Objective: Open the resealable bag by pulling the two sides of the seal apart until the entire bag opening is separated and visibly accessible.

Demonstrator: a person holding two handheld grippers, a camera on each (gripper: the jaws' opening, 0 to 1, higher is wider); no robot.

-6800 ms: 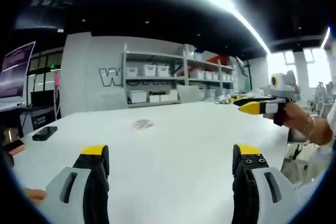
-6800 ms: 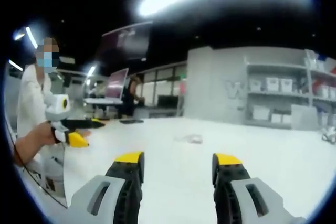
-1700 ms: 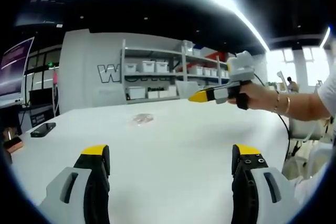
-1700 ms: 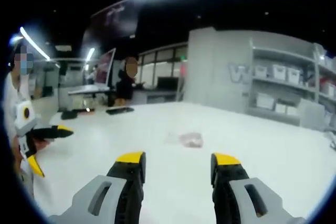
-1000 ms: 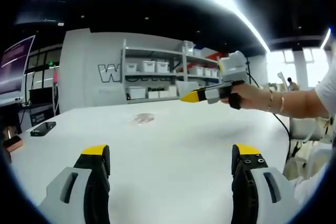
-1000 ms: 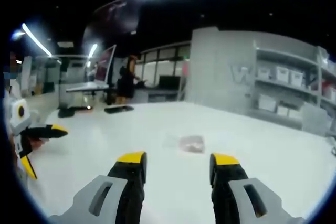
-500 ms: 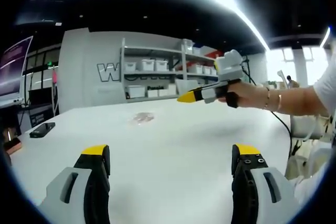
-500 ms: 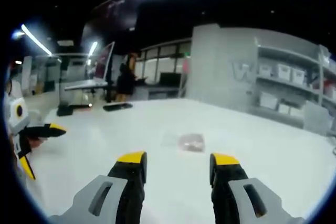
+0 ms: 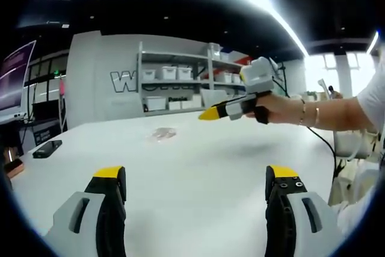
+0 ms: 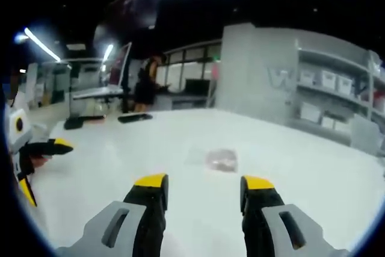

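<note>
A small clear resealable bag (image 9: 162,133) with brownish contents lies flat far out on the white table (image 9: 198,173); the right gripper view has the same bag (image 10: 218,159) just beyond the jaws. My left gripper (image 9: 197,176) is open, low over the table's near part, nothing between its yellow-tipped jaws. My right gripper (image 10: 203,182) is open too, pointing at the bag from a short way off. In the left gripper view the right gripper (image 9: 210,113) reaches in from the right, held by a hand. The left gripper (image 10: 45,146) appears at the far left of the right gripper view.
A black phone (image 9: 47,148) lies near the table's left edge. Shelves with white bins (image 9: 180,91) stand behind the table. Dark flat items (image 10: 135,118) rest on the table's far side, and a person (image 10: 146,85) stands behind by monitors.
The right gripper has moved forward over the table toward the bag, which now looks nearer in its view. The left gripper has stayed put. Both remain open.
</note>
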